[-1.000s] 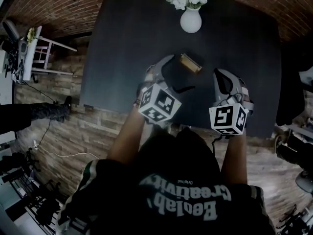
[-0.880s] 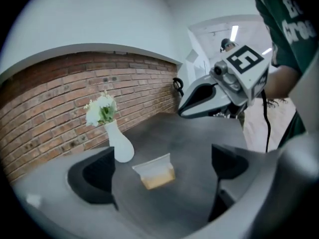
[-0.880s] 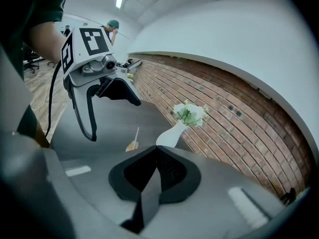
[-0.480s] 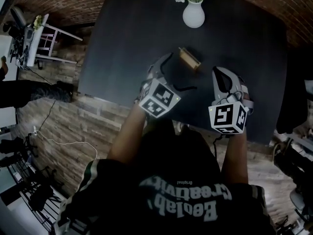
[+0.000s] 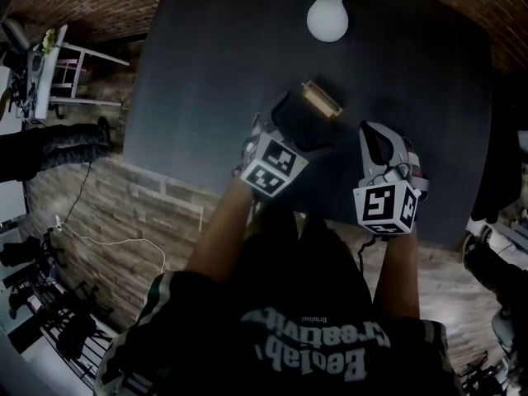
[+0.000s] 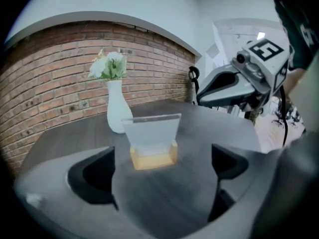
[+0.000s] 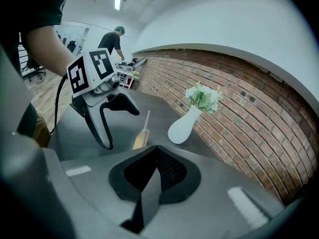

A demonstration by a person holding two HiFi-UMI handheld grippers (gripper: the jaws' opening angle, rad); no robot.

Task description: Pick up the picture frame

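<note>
The picture frame, a clear panel in a small wooden base, stands upright on the dark table. My left gripper sits just short of it, open. Its jaws have just been opening and nothing is between them. In the left gripper view the picture frame stands centred a little beyond the spread left gripper. My right gripper hovers to the frame's right, shut and empty. In the right gripper view the right gripper has its jaws meeting, and the picture frame shows edge-on beside the left gripper.
A white vase of pale flowers stands at the table's far side behind the frame. Brick wall surrounds the table. A white rack stands off to the left. A person works in the background.
Both grippers have sunk toward the table. The left gripper has rolled, spread its jaws wider and come closer to the frame. The right stays shut.
</note>
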